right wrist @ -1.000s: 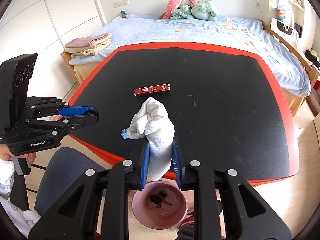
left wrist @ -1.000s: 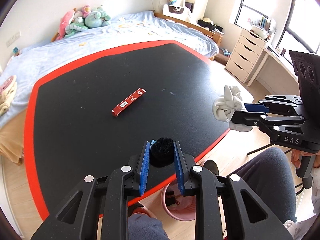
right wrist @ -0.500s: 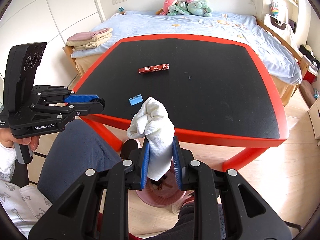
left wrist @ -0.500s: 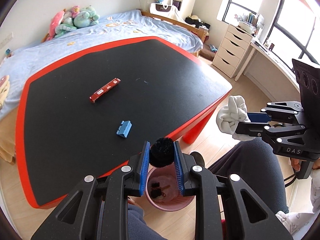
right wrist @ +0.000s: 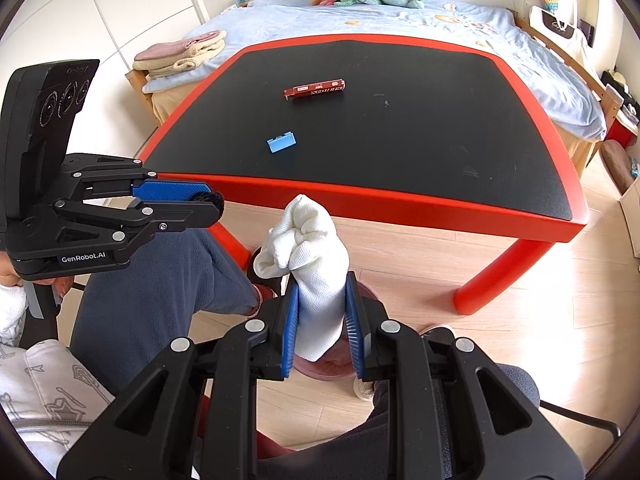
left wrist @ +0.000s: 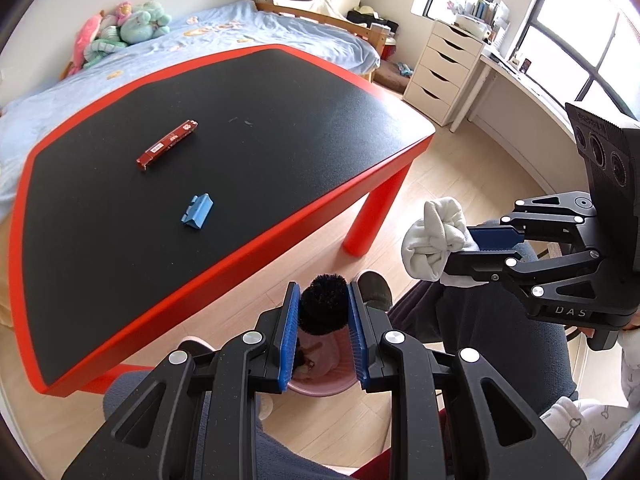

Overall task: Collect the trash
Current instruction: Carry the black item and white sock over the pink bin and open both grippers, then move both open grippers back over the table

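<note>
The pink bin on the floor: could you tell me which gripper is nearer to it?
Left, though not by much. The left gripper, holding a black pom-pom, hangs above the pink bin; the right gripper holds its white cloth off to the side.

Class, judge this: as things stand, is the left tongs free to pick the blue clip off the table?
Probably not yet. The left tongs are shut on a black pompom; the blue clip lies unobstructed on the table.
</note>
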### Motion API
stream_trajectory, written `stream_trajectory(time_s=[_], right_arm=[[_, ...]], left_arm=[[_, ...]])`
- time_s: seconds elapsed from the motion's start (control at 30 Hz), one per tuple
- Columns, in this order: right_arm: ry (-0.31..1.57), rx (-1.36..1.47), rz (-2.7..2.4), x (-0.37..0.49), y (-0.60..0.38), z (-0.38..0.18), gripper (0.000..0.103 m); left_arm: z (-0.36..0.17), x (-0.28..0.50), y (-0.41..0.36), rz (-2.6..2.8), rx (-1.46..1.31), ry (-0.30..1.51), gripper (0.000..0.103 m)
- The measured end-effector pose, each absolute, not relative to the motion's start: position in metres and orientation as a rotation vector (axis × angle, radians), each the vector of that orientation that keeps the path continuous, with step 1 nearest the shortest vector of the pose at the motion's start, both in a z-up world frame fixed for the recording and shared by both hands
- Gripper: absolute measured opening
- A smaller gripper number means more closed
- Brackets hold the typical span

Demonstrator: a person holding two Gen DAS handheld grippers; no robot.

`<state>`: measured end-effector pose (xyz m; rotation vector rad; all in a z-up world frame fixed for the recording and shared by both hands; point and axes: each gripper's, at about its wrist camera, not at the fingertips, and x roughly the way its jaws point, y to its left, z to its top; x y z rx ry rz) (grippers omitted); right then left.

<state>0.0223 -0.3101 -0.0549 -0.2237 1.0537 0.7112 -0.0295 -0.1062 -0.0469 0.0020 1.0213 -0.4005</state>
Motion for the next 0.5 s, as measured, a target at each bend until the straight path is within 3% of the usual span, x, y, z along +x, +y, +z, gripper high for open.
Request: stream_trajectory(time_s=[0.27, 0.37, 0.4, 0.43, 0.47, 0.5], right_arm=[[1.075, -0.2, 0.707, 0.02, -0.319, -0.062, 0.022], [1.077, -0.191, 0.706, 0.021, -0.32, -0.062, 0.033], [1.073, -0.191, 0.701, 0.021, -0.32, -0.061, 0.052], [1.067, -0.19, 0.697, 0.022, -0.322, -0.061, 0.062], [1.064, -0.191, 0.694, 0.022, -0.323, -0.061, 0.076], [1.064, -0.196, 0.688, 0.023, -0.323, -0.061, 0.081]], left_arm=[[-0.054, -0.034, -0.111, -0.411, -0.003, 1.044, 0.024], [-0.055, -0.033, -0.111, -0.426, -0.011, 1.049, 0.03], [-0.056, -0.032, -0.112, -0.422, -0.006, 1.053, 0.037], [-0.056, -0.032, -0.111, -0.418, -0.001, 1.05, 0.046], [-0.056, -0.032, -0.109, -0.414, -0.006, 1.045, 0.067], [-0.055, -0.032, -0.107, -0.413, -0.017, 1.036, 0.081]])
